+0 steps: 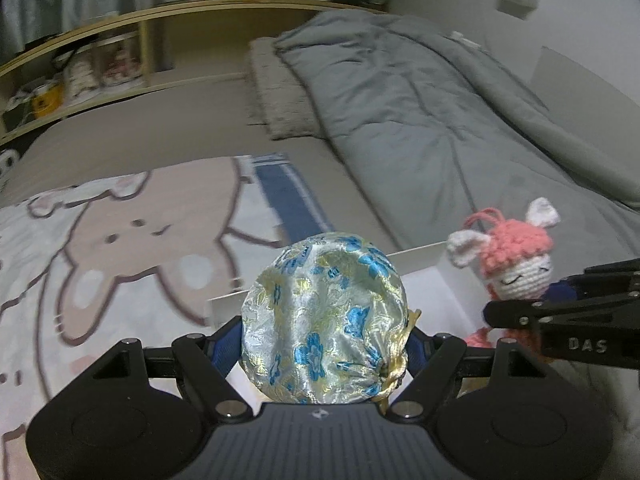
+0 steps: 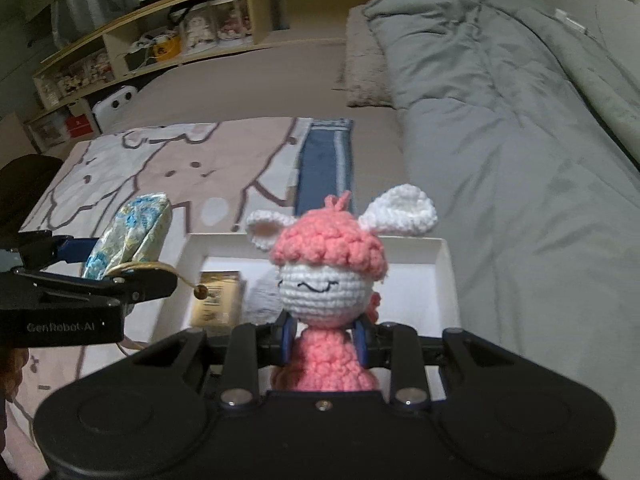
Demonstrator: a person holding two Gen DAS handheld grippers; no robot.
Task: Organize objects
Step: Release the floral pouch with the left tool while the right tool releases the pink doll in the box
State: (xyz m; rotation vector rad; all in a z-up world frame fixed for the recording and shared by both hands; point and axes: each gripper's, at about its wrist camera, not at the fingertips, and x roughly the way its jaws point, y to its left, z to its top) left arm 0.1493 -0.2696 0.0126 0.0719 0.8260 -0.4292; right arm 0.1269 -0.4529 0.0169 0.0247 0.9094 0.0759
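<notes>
The crocheted doll you carry in your right gripper is soft yarn, light and squashy, so the jaws clamped tight on its pink body just under the head should hold without harm; it is poised above the near edge of the white box, and the head will likely flop if you tilt it. The brocade pouch in your left gripper looks slick and satiny, a round stuffed bag pinched across its middle with the jaws closed on it at a middling width; it hangs just left of the box. Its gold drawstring and bead dangle loose and could snag the box rim. Inside the box lies a small gold packet. Around it spreads the cartoon blanket and the grey duvet.
</notes>
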